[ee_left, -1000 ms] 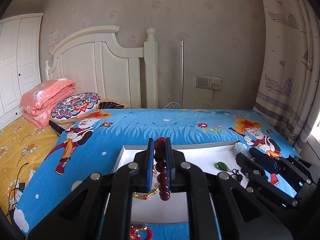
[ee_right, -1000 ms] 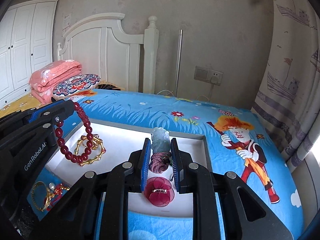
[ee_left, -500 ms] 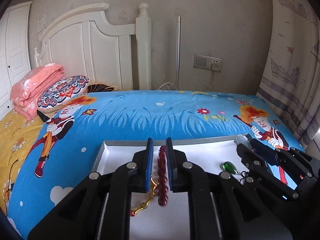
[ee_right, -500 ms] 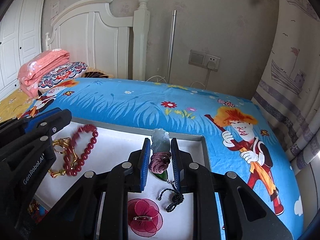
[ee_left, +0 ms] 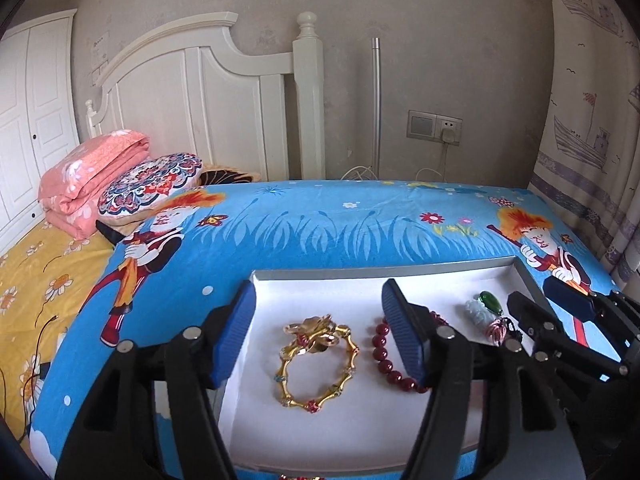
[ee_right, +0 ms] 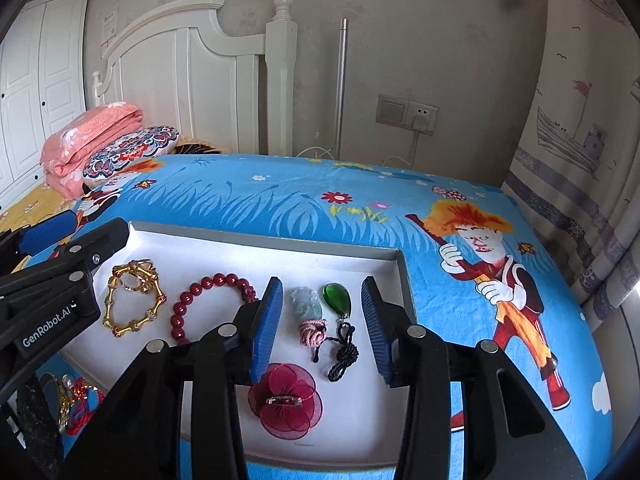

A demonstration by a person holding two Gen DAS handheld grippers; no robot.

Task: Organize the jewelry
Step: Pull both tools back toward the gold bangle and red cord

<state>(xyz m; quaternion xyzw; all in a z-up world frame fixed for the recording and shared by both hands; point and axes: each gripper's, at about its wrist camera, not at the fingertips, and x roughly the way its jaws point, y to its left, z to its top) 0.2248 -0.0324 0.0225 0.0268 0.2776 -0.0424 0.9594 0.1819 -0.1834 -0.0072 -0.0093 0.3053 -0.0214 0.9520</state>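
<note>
Now, left tool (ee_left: 316, 334) opening above gold bangle (ee_left: 316, 364) in white tray (ee_left: 360, 274), gripping nothing, right tool (ee_right: 320, 324) opening around jade pendant (ee_right: 306, 304), pads clear, red bead bracelet (ee_right: 200, 300) between.

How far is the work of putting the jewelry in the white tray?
Done: gold bangle, red bead bracelet, jade pendant, green pendant and flower clip lie in the white tray. In hand: nothing; both claws are opening. Left: jewelry pile outside the tray.
</note>
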